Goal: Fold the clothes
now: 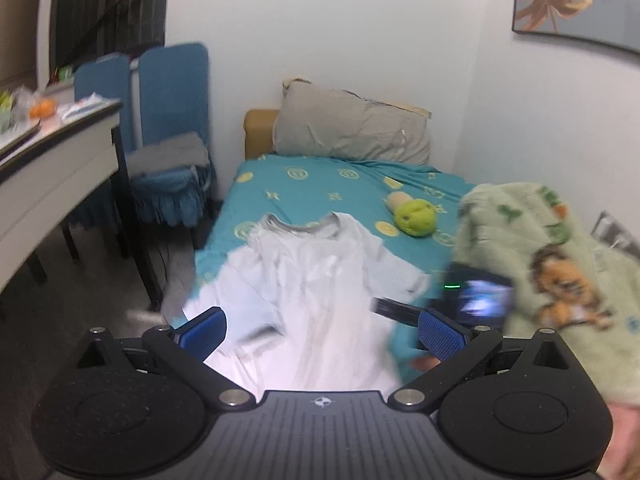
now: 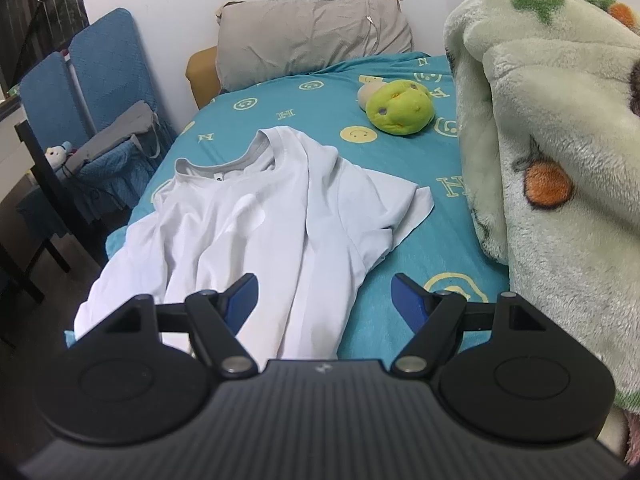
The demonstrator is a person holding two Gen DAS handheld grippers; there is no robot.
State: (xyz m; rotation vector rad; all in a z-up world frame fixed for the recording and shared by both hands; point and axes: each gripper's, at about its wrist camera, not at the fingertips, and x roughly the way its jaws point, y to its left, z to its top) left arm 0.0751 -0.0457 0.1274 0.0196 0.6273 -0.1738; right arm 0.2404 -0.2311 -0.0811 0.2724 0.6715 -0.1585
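Bedroom, teal bed with crumpled white T-shirt near-left of centre, left claw and right claw both wide and empty above its hem: best pinch both near corners and flatten before folding.

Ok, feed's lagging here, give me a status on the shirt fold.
Left claw open, right claw open, nothing held. White T-shirt rumpled on the bed sheet, unfolded. Fleece blanket heaped close beside it.
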